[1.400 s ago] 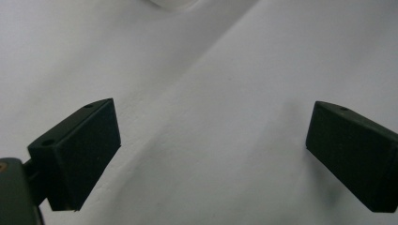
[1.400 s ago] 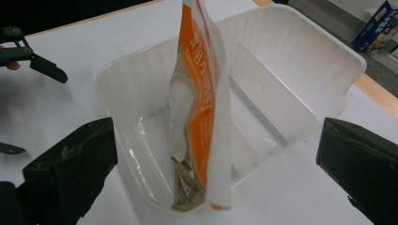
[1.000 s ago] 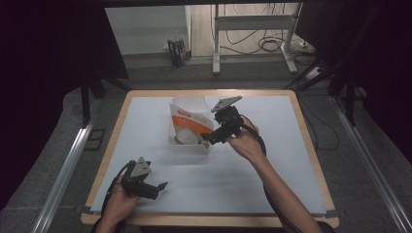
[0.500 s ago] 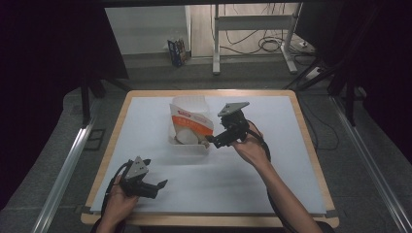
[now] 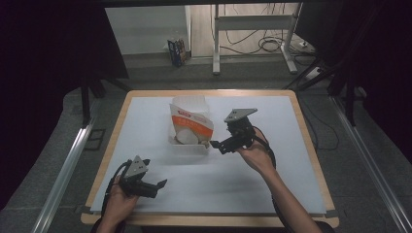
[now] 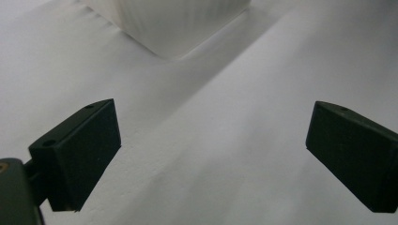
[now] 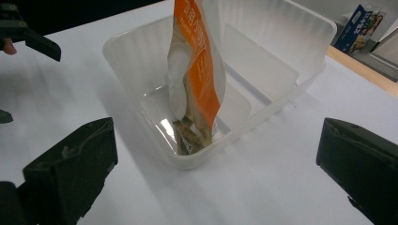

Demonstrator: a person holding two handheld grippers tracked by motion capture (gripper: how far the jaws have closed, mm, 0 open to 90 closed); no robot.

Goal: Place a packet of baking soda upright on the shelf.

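Now orange pouch (image 7: 199, 70) stands in bin (image 7: 263, 112), right hand-held gripper (image 5: 217, 145) open nearby.

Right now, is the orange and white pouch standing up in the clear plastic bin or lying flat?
Standing on end. The orange and white pouch rises above the clear plastic bin's rim, its bottom on the bin floor, tilted slightly.

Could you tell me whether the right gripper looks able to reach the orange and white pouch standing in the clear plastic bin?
Probably yes. The right gripper is open beside the clear plastic bin, and the orange and white pouch rises above its rim with nothing between.
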